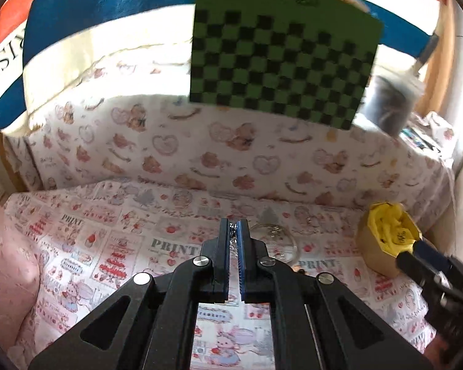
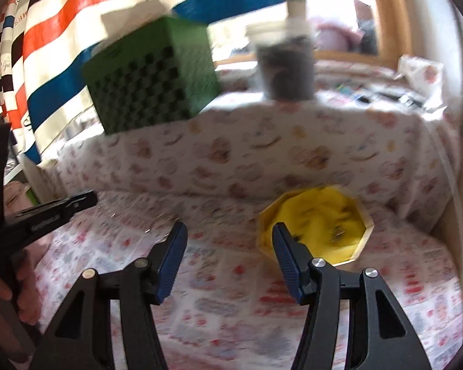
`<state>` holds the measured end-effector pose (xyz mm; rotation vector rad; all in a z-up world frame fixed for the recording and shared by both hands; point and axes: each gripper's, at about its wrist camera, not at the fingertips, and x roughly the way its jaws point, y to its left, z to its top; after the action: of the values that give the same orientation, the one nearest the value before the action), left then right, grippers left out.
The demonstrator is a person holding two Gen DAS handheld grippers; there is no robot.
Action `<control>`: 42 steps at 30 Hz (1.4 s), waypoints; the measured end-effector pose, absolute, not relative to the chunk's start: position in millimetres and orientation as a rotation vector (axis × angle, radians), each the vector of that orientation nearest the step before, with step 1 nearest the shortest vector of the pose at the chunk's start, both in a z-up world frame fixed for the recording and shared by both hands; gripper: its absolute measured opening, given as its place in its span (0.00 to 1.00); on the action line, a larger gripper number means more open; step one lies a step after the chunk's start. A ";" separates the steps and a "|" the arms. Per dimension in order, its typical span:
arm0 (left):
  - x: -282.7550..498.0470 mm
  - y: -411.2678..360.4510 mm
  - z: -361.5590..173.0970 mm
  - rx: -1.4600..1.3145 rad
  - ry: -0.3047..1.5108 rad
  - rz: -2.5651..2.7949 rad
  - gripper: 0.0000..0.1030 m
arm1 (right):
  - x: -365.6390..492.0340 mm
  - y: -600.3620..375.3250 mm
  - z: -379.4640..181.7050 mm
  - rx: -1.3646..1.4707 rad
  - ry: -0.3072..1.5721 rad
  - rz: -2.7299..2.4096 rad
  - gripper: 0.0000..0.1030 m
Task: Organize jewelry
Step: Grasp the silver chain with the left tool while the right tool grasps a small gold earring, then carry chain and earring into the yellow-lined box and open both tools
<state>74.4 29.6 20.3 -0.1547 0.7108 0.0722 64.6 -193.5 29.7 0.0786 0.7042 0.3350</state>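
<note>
Patterned cloth (image 1: pixel 114 246) below; left gripper (image 1: pixel 234 231) pinches a silvery chain (image 1: pixel 232 240), yellow box (image 1: pixel 389 234) off right, nearer the half-open, empty right gripper (image 2: pixel 230 231).

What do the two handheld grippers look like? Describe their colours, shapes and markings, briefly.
Both match: the left gripper and right gripper have black frames with triangular cut-outs, round silver bolt heads and ribbed blue pads on the fingers. The right wrist view shows small pale lettering on the left gripper's side, too blurred to read. No cables or sleeves show.
</note>
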 end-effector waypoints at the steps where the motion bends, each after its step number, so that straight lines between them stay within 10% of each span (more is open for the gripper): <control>1: 79.3 32.7 16.1 -0.147 0.724 0.085 0.04 | 67.4 -184.9 24.6 0.055 0.736 0.320 0.53; 22: 85.7 65.0 8.5 -0.266 0.757 0.130 0.04 | 130.5 -90.6 -30.0 -0.075 1.030 0.368 0.09; 42: 37.7 33.1 55.3 -0.184 0.424 0.073 0.04 | 83.7 -175.7 19.5 0.014 0.787 0.396 0.09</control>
<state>37.7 33.1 55.2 -0.1845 0.4239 0.0731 83.7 -175.7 19.5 0.0136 0.7867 0.3956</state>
